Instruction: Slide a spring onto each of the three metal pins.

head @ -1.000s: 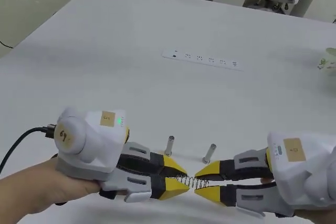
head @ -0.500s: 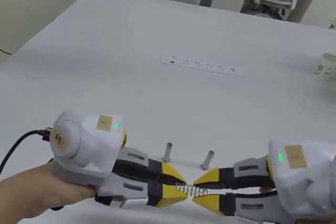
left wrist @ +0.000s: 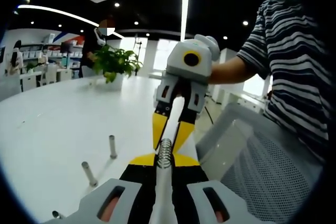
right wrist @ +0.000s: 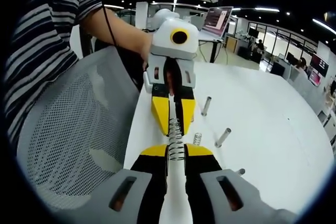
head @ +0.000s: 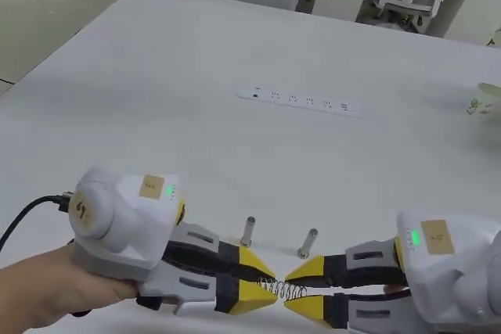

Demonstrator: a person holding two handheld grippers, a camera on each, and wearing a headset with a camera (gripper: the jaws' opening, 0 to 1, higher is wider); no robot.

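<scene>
pinching one spring [head: 282, 289], left claw [head: 268, 287] and right claw [head: 295, 289] tip to tip, both seemingly clamped

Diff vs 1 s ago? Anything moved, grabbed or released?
Almost nothing. The head view's shift is the camera. The left gripper and right gripper stay tip to tip, both shut on the spring between them; nothing picked up or let go. The left-hand pin, right-hand pin and power strip keep their places on the table.
</scene>
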